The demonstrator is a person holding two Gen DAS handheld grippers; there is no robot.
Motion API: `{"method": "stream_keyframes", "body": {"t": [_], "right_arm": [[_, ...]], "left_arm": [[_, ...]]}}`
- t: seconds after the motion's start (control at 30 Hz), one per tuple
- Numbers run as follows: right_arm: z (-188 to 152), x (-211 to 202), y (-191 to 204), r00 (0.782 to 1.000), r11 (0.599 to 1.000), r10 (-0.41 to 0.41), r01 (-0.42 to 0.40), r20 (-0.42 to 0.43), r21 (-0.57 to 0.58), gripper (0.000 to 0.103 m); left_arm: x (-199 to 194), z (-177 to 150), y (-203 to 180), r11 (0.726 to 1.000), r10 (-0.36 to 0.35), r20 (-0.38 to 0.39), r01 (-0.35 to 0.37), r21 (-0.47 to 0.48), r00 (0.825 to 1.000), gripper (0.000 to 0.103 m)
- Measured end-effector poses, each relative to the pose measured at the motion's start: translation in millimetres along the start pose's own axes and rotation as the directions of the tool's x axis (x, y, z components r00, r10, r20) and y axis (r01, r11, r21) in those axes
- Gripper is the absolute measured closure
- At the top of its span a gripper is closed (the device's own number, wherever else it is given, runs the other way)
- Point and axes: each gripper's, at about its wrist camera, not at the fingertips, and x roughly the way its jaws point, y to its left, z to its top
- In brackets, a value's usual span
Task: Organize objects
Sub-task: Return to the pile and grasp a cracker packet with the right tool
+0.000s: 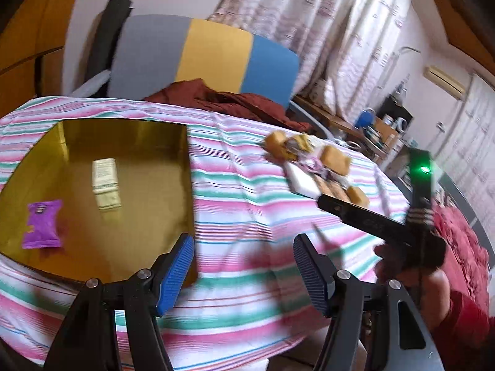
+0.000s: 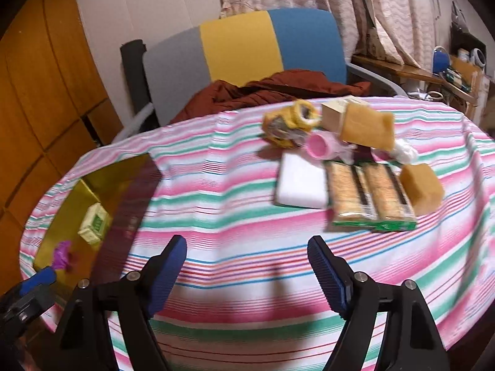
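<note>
A gold box (image 1: pixel 161 185) lies open on the striped tablecloth at the left; it also shows in the right wrist view (image 2: pixel 71 216). In it lie a purple sachet (image 1: pixel 43 224) and a pale green small carton (image 1: pixel 105 182). A pile of items sits at the table's far right: a white block (image 2: pixel 301 182), two cracker packs (image 2: pixel 368 196), yellow sponges (image 2: pixel 420 190), a pink cup (image 2: pixel 320 145) and a yellow tape roll (image 2: pixel 304 114). My left gripper (image 1: pixel 244 266) is open and empty just right of the box. My right gripper (image 2: pixel 247 270) is open and empty, short of the pile.
A chair (image 2: pixel 247 46) with a grey, yellow and blue back stands behind the table, with a dark red cloth (image 2: pixel 272 89) draped on it. The striped tablecloth (image 2: pixel 235 185) covers the round table. A cluttered side shelf (image 2: pixel 448 74) stands at the far right.
</note>
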Motion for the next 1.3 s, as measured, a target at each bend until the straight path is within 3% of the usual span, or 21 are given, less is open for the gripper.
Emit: {"method": "stream_keyframes", "body": {"t": [0.23, 0.47, 0.63, 0.87, 1.07, 1.3], "right_arm": [[-2.5, 3.1, -37.7, 0.997, 0.997, -0.073, 0.073, -0.016, 0.039, 0.021], [-12.4, 0.5, -89.2, 0.98, 0.965, -0.195, 0.198, -0.033, 0.171, 0.021], [-21.8, 1.8, -113.3, 0.987, 0.961, -0.157, 0.162, -0.041, 0.224, 0.025], [-6.9, 8.8, -102.0, 0.998, 0.985, -0.064, 0.058, 0.029, 0.165, 0.034], [22.8, 47.7, -101.4, 0.998, 0.987, -0.059, 0.058, 0.003, 0.148, 0.045], [35.7, 77.0, -103.3, 0.992, 0.983, -0.114, 0.119, -0.048, 0.136, 0.045]], "left_arm": [[14.5, -9.3, -30.9, 0.995, -0.068, -0.044, 0.071, 0.066, 0.997, 0.035], [49.2, -11.7, -63.5, 0.99, -0.092, -0.142, 0.106, 0.096, 0.986, 0.035], [65.3, -13.7, -69.0, 0.992, -0.081, -0.175, 0.096, 0.083, 0.981, 0.035], [81.1, -11.4, -68.1, 0.994, -0.05, -0.201, 0.068, 0.08, 0.978, 0.035], [85.2, -6.2, -65.0, 0.997, -0.026, -0.198, 0.041, 0.072, 0.98, 0.035], [96.1, -4.9, -62.2, 0.998, -0.018, -0.213, 0.031, 0.058, 0.977, 0.035]]}}
